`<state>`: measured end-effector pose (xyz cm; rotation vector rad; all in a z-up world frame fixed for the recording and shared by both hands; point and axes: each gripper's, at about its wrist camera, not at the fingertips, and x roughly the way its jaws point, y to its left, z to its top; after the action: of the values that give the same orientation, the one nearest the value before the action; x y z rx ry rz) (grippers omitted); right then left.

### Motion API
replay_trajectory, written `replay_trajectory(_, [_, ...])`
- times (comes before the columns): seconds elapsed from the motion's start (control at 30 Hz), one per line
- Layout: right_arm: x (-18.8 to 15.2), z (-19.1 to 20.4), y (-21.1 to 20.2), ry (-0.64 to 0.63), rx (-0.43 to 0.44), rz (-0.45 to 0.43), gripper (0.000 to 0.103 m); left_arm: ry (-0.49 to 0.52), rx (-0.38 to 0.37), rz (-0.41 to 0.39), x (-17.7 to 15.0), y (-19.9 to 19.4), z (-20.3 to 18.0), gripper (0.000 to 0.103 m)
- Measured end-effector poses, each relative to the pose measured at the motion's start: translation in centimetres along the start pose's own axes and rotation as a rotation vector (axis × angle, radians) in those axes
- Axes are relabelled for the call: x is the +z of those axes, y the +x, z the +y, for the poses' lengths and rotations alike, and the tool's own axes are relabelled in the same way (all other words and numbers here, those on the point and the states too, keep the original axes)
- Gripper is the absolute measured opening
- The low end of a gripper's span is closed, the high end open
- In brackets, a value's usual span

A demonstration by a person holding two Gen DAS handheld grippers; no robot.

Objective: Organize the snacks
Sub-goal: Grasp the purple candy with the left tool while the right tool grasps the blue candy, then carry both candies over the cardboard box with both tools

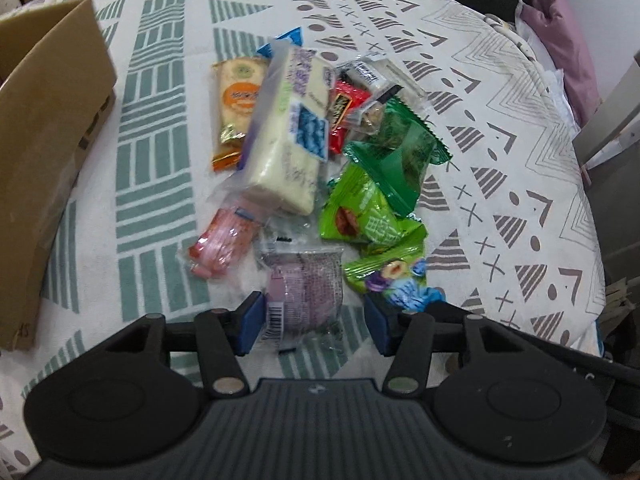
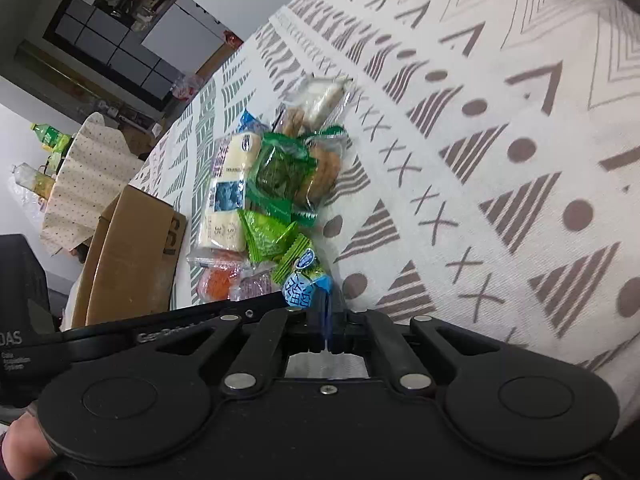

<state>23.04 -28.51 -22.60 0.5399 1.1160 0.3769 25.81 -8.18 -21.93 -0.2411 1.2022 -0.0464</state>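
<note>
Sorting has hardly begun. The snacks lie in one heap on the cloth-covered counter, and none can be seen inside the one cardboard box, though its interior is barely in view.

Taking the long white packet as the landmark, the box stands well off to its left. The left tool is released, straddling the purple packet just below the white one, with its right pad clear of the wrapper. The right tool is clenched and seems to pinch the blue tail of the green-and-blue packet, down and to the right of the white packet.

The next move, as I judge it, is to close the left tool on the purple packet. Then lift both picks without dragging their neighbours and carry them to the box.

By my count the heap holds:
- one white packet
- one purple
- one pink-orange
- one orange-gold
- one red
- one blue, half hidden
- one dark green
- two bright green
- at least two clear biscuit packets
</note>
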Motion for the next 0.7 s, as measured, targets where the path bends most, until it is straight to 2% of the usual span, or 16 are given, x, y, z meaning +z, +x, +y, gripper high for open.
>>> replay_trajectory(0.03, [-0.1, 0.0, -0.1, 0.0, 0.0, -0.001, 0.0, 0.002, 0.01, -0.003, 0.0, 0.1, -0.2, 0.052])
replay_trajectory(0.13, [-0.1, -0.1, -0.3, 0.001, -0.011, -0.006, 0.001, 0.006, 0.045, -0.009, -0.1, 0.1, -0.5, 0.034])
replay_trajectory(0.2, [0.0, 0.0, -0.3, 0.002, -0.016, -0.001, 0.004, -0.002, 0.045, -0.012, -0.2, -0.1, -0.4, 0.032])
replay_trajectory(0.23, [0.0, 0.1, -0.3, 0.0, -0.03, -0.003, 0.01, -0.002, 0.044, -0.011, -0.2, -0.2, -0.4, 0.031])
replay_trajectory(0.3, [0.1, 0.3, -0.2, -0.006, -0.043, -0.011, 0.029, -0.007, 0.036, -0.009, -0.3, -0.4, -0.2, 0.031])
replay_trajectory(0.37, [0.3, 0.7, 0.1, -0.026, -0.034, -0.018, 0.055, -0.017, 0.03, -0.012, -0.5, -0.8, 0.0, 0.03])
replay_trajectory(0.53, [0.4, 2.1, 1.3, -0.09, -0.046, -0.006, 0.07, -0.037, 0.024, -0.031, -0.8, -2.1, 0.7, 0.03])
replay_trajectory(0.7, [0.5, 3.4, 2.5, -0.155, -0.074, -0.015, 0.073, -0.07, 0.033, -0.045, -1.1, -3.2, 1.9, 0.03])
